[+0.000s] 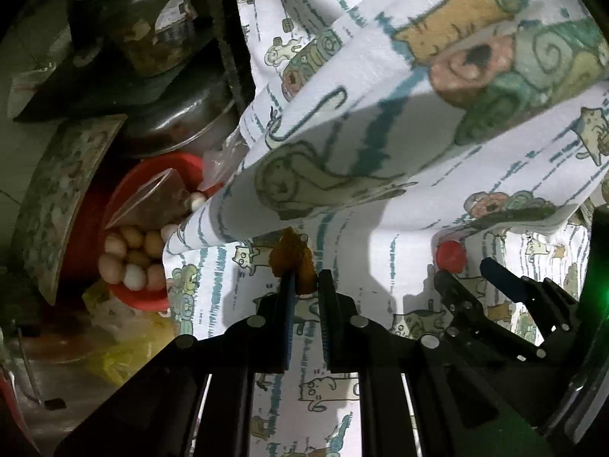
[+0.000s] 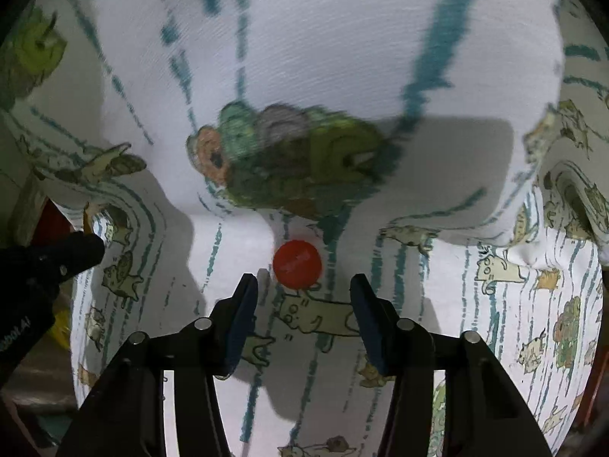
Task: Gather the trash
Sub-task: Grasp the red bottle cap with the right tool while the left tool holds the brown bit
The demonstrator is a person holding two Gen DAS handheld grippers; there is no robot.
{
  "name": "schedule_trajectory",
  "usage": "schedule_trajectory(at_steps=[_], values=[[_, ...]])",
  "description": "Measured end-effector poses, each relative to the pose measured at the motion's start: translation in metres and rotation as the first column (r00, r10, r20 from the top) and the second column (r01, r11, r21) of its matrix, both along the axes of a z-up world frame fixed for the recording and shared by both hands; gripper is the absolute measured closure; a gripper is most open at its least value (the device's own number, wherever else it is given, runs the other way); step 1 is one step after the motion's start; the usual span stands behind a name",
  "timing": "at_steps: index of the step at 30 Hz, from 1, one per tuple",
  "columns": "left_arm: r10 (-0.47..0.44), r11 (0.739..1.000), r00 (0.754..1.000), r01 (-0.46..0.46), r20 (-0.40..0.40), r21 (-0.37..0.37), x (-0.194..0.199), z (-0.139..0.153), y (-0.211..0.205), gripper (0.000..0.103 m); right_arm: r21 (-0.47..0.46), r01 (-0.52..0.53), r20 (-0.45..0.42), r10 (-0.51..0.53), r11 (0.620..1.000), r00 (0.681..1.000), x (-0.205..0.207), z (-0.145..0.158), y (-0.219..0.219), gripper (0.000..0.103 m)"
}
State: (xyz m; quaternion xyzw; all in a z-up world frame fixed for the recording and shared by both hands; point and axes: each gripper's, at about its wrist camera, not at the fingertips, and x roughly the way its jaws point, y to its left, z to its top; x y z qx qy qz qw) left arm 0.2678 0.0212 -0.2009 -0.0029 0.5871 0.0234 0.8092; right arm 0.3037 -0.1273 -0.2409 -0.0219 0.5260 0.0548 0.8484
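Observation:
A crumpled brown scrap (image 1: 292,257) lies on a white cloth with cartoon prints (image 1: 342,342). My left gripper (image 1: 306,280) has its fingers narrowly apart, with the scrap at their tips and partly between them. A red bottle cap (image 1: 450,255) lies on the same cloth to the right; it also shows in the right wrist view (image 2: 297,264). My right gripper (image 2: 300,285) is open, its tips on either side just short of the cap. It also shows in the left wrist view (image 1: 468,270). A raised fold of the cloth (image 2: 304,95) hangs over both items.
At the left, off the cloth, a red bowl (image 1: 141,301) holds several eggs and a plastic bag. Behind it stand a metal pot (image 1: 182,122) and a glass jar (image 1: 152,34). A yellow plastic bag (image 1: 125,346) lies below the bowl.

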Motion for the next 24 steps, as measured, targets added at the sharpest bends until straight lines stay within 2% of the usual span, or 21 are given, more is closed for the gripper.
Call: schedule_trajectory(at_steps=[5,13,18,20,22,24], values=[[-0.012,1.000,1.000,0.012,0.012,0.010,-0.002,0.003,0.000,0.092,-0.016,0.024,0.015,-0.024,1.000,1.000,-0.001,-0.006,0.004,0.064],[-0.038,0.999,0.998,0.037,0.042,0.035,-0.005,0.012,-0.004,0.092,0.024,0.022,0.057,-0.023,0.999,0.998,-0.019,0.002,0.005,0.092],[-0.037,0.999,0.998,0.035,0.050,0.034,-0.006,0.015,-0.004,0.092,0.015,0.012,0.065,-0.013,1.000,0.998,-0.027,0.007,-0.001,0.092],[-0.035,0.999,0.998,0.034,0.049,0.031,-0.007,0.015,-0.003,0.092,0.003,0.014,0.047,-0.015,1.000,0.999,-0.026,0.003,-0.002,0.083],[-0.039,0.999,0.998,0.038,0.047,0.036,-0.008,0.015,-0.004,0.092,0.007,0.031,0.047,-0.031,0.999,0.998,-0.024,-0.001,-0.003,0.067],[-0.044,0.998,0.998,0.042,0.045,0.040,-0.008,0.014,-0.004,0.092,0.007,0.040,0.051,-0.040,0.999,0.998,-0.025,-0.006,0.008,0.066]])
